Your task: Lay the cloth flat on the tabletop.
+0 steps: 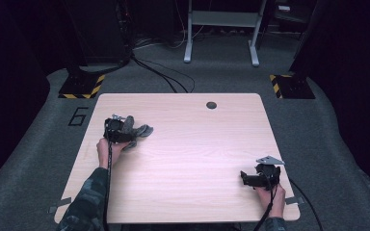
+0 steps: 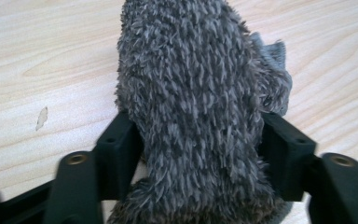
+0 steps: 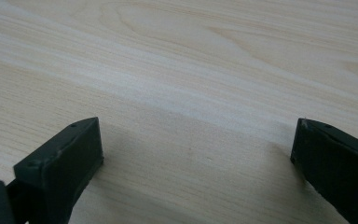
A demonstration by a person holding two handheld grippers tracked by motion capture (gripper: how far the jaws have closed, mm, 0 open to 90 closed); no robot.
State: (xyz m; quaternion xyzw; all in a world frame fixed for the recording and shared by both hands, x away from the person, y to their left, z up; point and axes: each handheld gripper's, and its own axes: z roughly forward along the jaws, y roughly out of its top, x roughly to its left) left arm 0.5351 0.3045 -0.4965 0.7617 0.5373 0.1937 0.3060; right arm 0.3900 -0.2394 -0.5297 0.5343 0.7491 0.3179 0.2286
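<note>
Item: fuzzy grey sock (image 2: 191, 116), left-centre of the counter (image 1: 197, 159), pinched in my left tool (image 1: 120, 130). Right tool (image 1: 260, 178) wide, empty. Risk: soft pile may slip loose.

We lose the near end of the fuzzy grey sock (image 2: 196, 116) past the bottom edge of the left gripper view, and in the high view the left gripper (image 1: 124, 129) covers part of it; its shape there is too small to tell
</note>
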